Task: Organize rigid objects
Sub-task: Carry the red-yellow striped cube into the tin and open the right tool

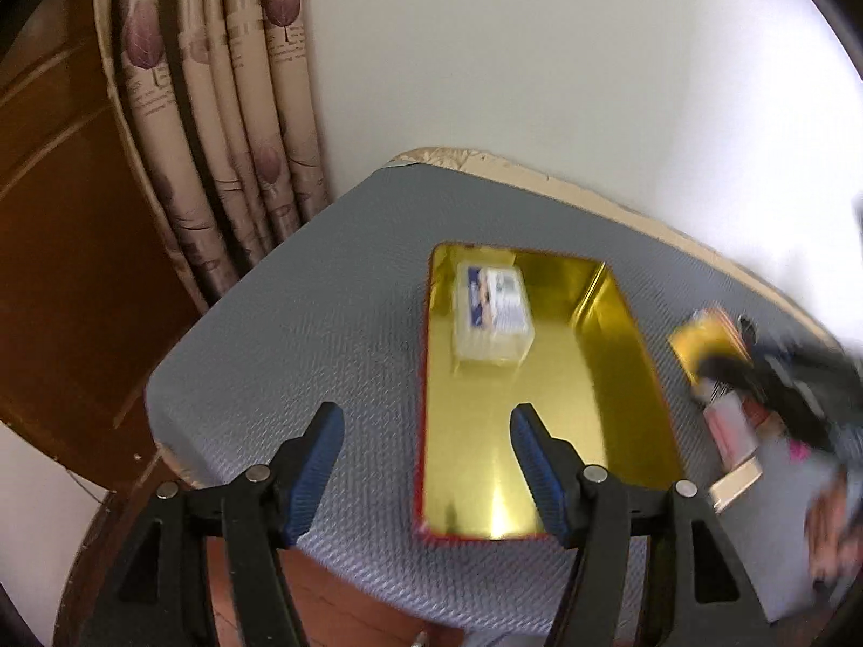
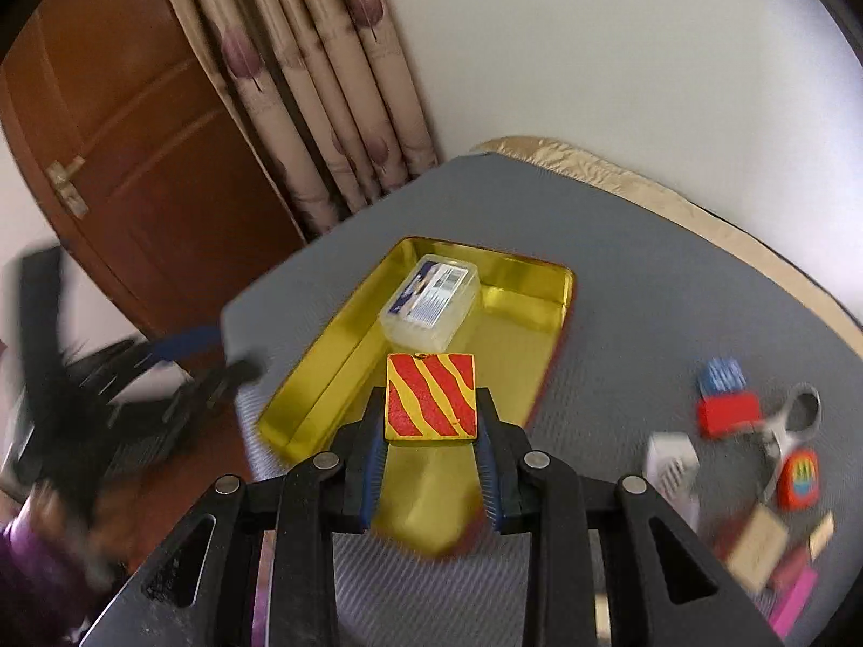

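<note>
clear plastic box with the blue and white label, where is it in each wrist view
Left wrist view: the clear plastic box with the blue and white label lies centre frame, in the far end of the gold metal tray.
Right wrist view: the box sits just above centre, at the tray's far end, beyond the red and yellow striped block.
Shared landmark: the patterned beige curtain.

Left gripper [image 1: 426, 472] tilted downward, jaws apart, nothing between blue pads. Right gripper [image 2: 431, 431] tilted downward, clamped on red-and-yellow striped block [image 2: 430, 397].
</note>
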The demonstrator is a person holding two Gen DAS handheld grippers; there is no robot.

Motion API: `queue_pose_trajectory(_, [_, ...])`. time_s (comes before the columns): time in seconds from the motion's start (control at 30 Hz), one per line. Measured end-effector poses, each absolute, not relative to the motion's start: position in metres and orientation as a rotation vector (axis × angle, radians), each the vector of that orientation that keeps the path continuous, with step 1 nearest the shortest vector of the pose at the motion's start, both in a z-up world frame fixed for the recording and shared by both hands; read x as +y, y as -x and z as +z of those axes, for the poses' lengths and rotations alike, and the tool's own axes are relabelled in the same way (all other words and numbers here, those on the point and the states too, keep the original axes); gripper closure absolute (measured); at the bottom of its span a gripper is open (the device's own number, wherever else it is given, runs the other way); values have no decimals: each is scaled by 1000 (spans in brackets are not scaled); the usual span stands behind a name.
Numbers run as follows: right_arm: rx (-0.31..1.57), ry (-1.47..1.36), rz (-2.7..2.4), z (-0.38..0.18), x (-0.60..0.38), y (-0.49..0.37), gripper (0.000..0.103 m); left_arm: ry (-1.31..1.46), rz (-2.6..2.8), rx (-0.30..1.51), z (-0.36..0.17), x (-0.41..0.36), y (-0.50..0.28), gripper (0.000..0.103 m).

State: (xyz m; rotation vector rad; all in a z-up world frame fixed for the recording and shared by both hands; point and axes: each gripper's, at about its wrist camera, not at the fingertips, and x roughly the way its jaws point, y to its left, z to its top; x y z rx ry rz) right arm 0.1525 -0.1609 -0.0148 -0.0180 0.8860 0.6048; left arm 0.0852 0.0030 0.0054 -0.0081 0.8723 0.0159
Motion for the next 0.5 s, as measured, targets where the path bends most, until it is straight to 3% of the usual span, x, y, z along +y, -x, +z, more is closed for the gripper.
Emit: queue_pose_trajectory(0.5, [1052,36,484,-69,-120,-246,75,21,29,882,-9,10,-74,37])
